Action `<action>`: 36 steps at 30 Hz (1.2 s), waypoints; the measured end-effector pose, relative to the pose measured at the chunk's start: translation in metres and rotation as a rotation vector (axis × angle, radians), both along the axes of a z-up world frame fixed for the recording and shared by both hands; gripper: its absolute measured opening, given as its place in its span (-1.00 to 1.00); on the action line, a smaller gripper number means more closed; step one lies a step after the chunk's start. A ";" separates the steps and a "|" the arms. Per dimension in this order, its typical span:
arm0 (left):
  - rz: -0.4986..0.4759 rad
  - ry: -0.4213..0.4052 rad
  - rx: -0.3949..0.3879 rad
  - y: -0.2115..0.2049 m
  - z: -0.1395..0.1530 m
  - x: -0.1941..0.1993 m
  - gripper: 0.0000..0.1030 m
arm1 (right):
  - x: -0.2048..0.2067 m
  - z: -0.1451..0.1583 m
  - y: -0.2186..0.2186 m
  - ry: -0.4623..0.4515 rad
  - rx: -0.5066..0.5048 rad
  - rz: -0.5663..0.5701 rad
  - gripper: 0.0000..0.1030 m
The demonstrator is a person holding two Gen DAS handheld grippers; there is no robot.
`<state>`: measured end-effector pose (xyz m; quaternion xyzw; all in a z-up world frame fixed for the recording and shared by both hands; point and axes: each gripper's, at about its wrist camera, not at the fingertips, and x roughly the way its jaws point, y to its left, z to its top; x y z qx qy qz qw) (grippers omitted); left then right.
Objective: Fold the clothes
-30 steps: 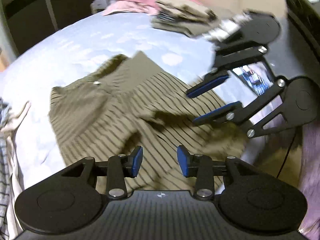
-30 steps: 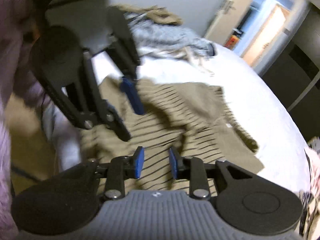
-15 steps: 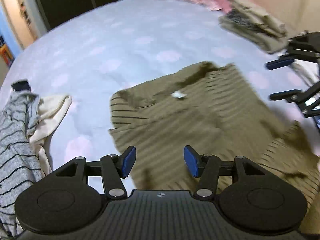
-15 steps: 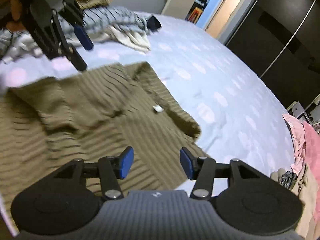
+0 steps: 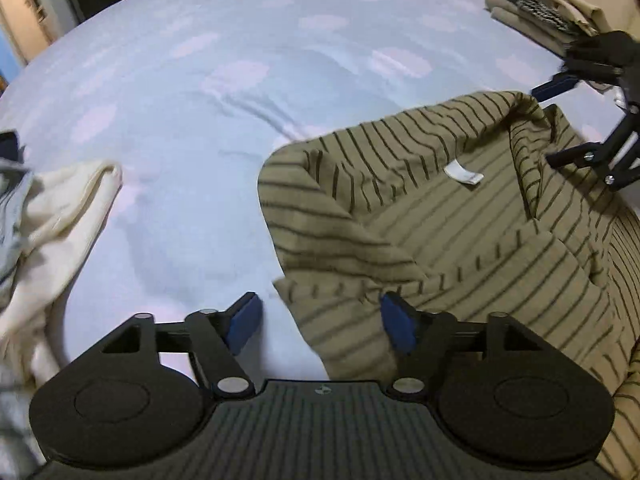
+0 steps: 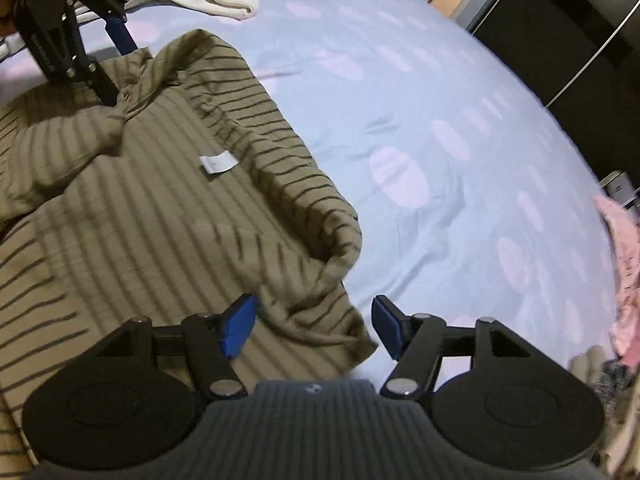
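Both grippers now lower at the olive striped knit garment [image 5: 460,232], left gripper [image 5: 320,322] and right gripper [image 6: 312,326] wide open, empty, white neck label [image 6: 218,161] seemingly blank, pale blue bed [image 5: 240,80].

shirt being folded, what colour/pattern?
Olive-brown shirt with thin dark horizontal stripes and a small white label inside. Clearest in the left wrist view.

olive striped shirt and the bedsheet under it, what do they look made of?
Striped shirt: soft, thin, matte woven or knit fabric, likely cotton; it drapes in loose folds and carries a sewn white label. Bedsheet: smooth, matte light-blue cloth printed with pale ovals, showing shallow wrinkles. Exact fibre unclear for both.
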<state>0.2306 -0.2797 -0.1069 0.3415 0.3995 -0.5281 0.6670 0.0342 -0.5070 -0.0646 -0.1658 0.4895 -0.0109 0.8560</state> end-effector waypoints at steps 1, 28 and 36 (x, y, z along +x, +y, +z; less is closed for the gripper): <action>-0.016 0.005 -0.007 -0.001 -0.001 0.003 0.41 | 0.004 -0.002 -0.005 0.009 0.027 0.011 0.38; -0.134 -0.019 -0.365 0.070 0.136 -0.063 -0.94 | -0.090 0.123 0.051 -0.185 0.173 0.067 -0.90; -0.177 -0.092 -0.420 0.144 0.172 -0.133 -0.96 | -0.174 0.160 0.114 -0.266 0.084 0.127 -0.90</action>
